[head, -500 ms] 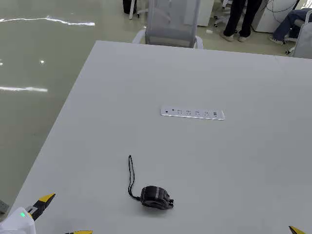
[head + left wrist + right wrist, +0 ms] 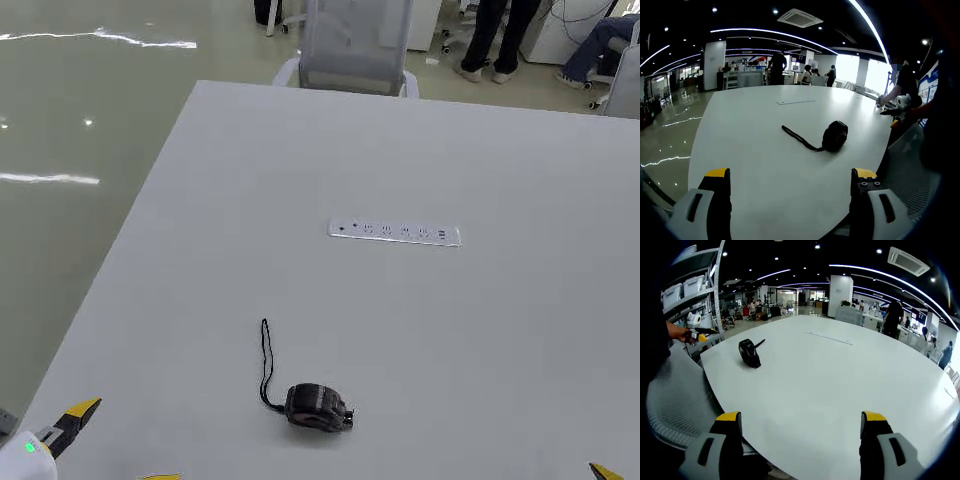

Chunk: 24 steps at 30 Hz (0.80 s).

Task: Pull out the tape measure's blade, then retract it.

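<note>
Little has changed: the tape (image 2: 318, 407) lies untouched and unextended near the table's (image 2: 400, 150) front edge. The left gripper (image 2: 791, 173) and the right gripper (image 2: 802, 415) stay wide open, empty, well short; pulling hasn't begun.

Place: an open-plan office.
Work surface: a large white meeting table (image 2: 480, 330) with a white power strip (image 2: 395, 232) set in its top, toward 12 o'clock in the head view.
Seating: a grey mesh office chair (image 2: 352, 45) at the table's far edge, 12 o'clock.
Floor: glossy pale floor (image 2: 90, 110) at 10 o'clock, mirroring the lights.
Ceiling: dark, with long curved light strips (image 2: 780, 34), small spotlights and a recessed air-conditioning unit (image 2: 800, 17).
Surroundings: rows of desks (image 2: 747, 79) and a white column (image 2: 840, 290) beyond the table; metal shelving with storage bins (image 2: 687, 287) at 10 o'clock in the right gripper view.
People: several stand among the desks (image 2: 497, 35) at 1 o'clock.
</note>
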Motion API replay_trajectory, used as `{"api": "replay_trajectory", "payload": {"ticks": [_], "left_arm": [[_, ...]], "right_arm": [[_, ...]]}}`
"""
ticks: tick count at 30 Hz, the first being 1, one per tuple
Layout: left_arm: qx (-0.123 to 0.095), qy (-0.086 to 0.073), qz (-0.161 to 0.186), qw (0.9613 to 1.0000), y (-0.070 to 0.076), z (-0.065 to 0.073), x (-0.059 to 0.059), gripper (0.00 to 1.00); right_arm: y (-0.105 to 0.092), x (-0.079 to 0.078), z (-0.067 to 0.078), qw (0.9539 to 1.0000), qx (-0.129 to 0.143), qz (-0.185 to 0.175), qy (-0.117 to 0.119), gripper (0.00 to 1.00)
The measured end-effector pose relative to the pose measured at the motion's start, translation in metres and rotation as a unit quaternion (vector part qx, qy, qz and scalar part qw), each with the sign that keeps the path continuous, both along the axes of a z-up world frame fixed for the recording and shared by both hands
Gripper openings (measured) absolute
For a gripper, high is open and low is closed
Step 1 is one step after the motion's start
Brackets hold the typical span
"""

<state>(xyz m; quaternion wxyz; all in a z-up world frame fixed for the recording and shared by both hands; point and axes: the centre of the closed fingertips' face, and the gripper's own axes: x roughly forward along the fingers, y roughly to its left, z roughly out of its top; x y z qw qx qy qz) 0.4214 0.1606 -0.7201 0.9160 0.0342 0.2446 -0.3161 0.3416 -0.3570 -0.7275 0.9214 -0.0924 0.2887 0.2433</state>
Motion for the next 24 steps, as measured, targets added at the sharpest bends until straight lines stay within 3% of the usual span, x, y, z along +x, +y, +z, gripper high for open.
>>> {"api": "replay_trajectory", "payload": {"ticks": [14, 24], "left_arm": [[-0.001, 0.001, -0.006, 1.0000, -0.007, 0.003, 0.005, 0.99], [0.000, 0.009, -0.018, 0.9998, -0.020, 0.005, -0.001, 0.97]], "right_arm": [[-0.002, 0.001, 0.003, 0.9999, 0.002, -0.010, -0.005, 1.00], [0.000, 0.004, 0.000, 1.0000, 0.000, 0.004, -0.003, 1.00]]}}
